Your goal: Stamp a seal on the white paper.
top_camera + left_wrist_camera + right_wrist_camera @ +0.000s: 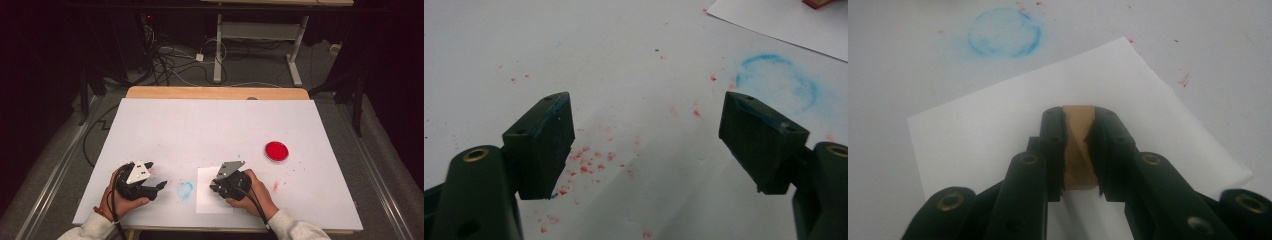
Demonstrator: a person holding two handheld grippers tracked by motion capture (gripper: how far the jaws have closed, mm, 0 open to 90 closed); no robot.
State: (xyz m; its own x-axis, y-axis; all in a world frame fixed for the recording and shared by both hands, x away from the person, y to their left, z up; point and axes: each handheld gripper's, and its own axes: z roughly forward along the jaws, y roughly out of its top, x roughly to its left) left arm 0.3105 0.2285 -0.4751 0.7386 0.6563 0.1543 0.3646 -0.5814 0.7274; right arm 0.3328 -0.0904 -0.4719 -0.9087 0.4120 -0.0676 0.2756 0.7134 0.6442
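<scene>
My right gripper (1079, 120) is shut on a small tan wooden block (1079, 155), held upright between its black jaws over a white sheet of paper (993, 130). In the high view the right gripper (215, 187) hovers at the paper's (214, 200) upper edge, near the table's front. My left gripper (646, 135) stands open with nothing between its jaws, just above the white table top. It points toward a blue chalky ring (776, 80) on the surface. In the high view the left gripper (160, 188) sits just left of that ring (184, 190).
A round red dish (276, 151) lies at the right middle of the white table cover (210, 125). Red specks (589, 167) dot the surface under the left gripper, and a red smear (275, 186) lies right of the right hand. The front edge is close behind both hands.
</scene>
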